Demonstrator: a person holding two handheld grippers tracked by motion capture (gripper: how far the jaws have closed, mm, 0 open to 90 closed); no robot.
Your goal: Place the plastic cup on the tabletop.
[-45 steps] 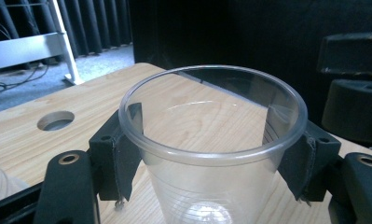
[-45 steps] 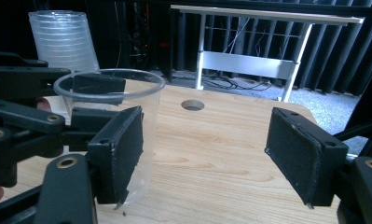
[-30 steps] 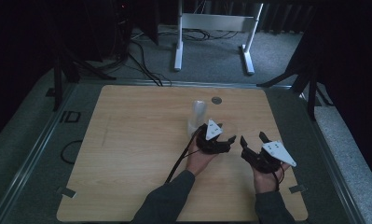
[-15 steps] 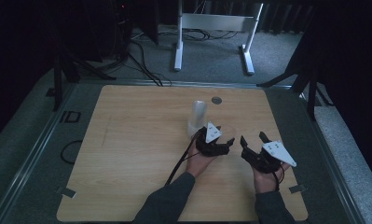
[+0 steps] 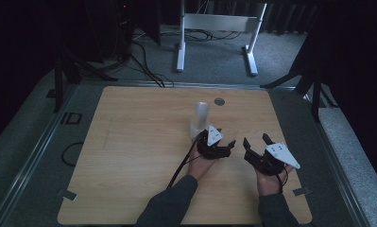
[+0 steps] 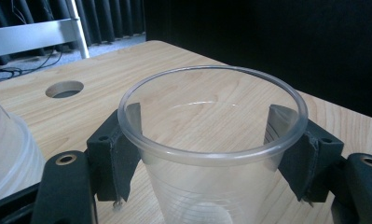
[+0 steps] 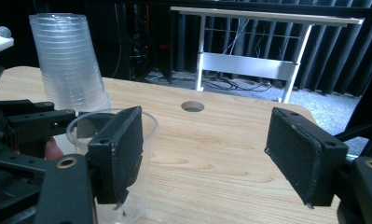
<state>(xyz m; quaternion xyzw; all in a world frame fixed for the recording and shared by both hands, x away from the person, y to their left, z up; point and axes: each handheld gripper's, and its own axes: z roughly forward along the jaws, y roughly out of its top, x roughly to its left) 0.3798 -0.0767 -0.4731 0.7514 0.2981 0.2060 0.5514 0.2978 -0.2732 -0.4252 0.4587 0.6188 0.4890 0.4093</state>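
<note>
A single clear plastic cup [image 6: 211,140] stands upright on the wooden table [image 5: 139,156], between the jaws of my left gripper [image 6: 204,126]. Those jaws have just been opening. Their pads [image 6: 123,154] sit close beside the cup's wall under the rim, which stays round and undented. In the high view the left gripper [image 5: 218,144] is just in front of a tall upside-down stack of clear cups [image 5: 201,116]. My right gripper [image 5: 256,140] rests to its right, open with nothing between its jaws. In the right gripper view [image 7: 204,135] the cup [image 7: 150,140] and the stack [image 7: 69,60] lie to the left.
A round hole [image 5: 219,101] sits in the table near its far edge. Beyond the table stands a white metal frame [image 5: 214,23] on a grey floor with cables. A black cable loop [image 5: 72,153] lies off the table's left edge.
</note>
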